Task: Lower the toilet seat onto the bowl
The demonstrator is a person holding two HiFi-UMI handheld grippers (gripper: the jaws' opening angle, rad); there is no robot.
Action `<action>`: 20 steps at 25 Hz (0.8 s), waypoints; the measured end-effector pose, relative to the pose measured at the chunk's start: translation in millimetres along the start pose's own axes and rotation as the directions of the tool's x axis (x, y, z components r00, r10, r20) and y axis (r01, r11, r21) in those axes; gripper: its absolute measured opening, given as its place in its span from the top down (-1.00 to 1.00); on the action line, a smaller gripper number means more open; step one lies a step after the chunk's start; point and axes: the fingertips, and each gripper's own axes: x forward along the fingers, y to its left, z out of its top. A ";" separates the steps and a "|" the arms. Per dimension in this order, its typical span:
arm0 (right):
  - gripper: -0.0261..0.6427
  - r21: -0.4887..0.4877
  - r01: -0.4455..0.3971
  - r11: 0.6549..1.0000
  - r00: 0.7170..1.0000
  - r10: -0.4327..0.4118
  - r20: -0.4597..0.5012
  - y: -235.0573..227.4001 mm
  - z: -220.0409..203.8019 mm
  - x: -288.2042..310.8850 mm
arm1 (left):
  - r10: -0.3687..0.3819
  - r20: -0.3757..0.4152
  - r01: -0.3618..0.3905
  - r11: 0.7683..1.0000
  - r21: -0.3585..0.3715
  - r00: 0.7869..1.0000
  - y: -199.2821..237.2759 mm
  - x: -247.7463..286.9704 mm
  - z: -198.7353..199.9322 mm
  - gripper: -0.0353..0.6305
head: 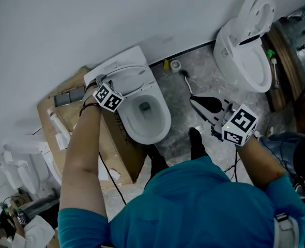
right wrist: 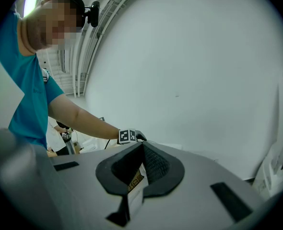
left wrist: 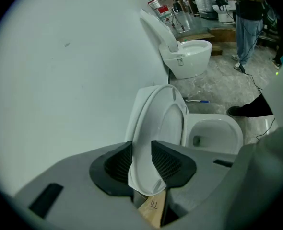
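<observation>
Teal shirt [head: 194, 205]: right up close at the bottom of the head view, with a bare forearm reaching out on each side.
Left gripper [left wrist: 142, 164]: clamped on the toilet seat, ribbed pads pressing on either side of its white edge. Its marker cube [head: 108, 97] sits just above the bowl's back left.
Toilet seat [left wrist: 163, 128]: up! It stands close to upright and leans back toward the wall, clear of the bowl.
Bowl [left wrist: 230, 128]: open and white, below and to the right of the raised seat, drain hole showing.
Right gripper [right wrist: 142, 146]: jaws closed tip to tip, nothing between them. In the head view it hangs out to the right over the floor, well apart from the toilet.
Wall [head: 90, 19]: plain white, directly behind the toilet.
Cardboard box [head: 122, 154]: brown, just beside the bowl on the person's left.
Second toilet [head: 240, 56]: further right along the wall, lid raised too.
Floor [head: 194, 76]: grey mottled stone, with black shoes [head: 195, 143] planted in front of the bowl.
Another person [left wrist: 247, 23]: standing far off beyond the second toilet, seen from the left gripper view.
</observation>
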 end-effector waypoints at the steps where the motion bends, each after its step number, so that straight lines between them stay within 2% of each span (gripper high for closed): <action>1: 0.95 -0.001 -0.002 1.000 1.000 0.002 0.001 1.3 0.3 0.8 | -0.001 0.001 0.001 1.000 0.005 1.000 -1.4 -1.3 -0.7 0.57; 8: 0.95 -0.009 -0.014 1.000 1.000 0.014 0.005 9.2 4.1 4.7 | -0.039 0.012 0.038 0.999 0.031 0.999 -14.1 -13.4 -4.0 0.57; 12: 0.95 -0.004 -0.022 1.000 1.000 0.022 0.007 13.9 6.7 4.8 | -0.137 0.010 0.137 0.990 0.040 0.990 -33.7 -30.2 -8.3 0.57; 20: 0.95 -0.016 -0.046 0.999 0.999 0.046 0.013 24.8 7.9 1.7 | -0.220 -0.019 0.220 0.962 0.164 0.975 -78.7 -50.6 -13.2 0.58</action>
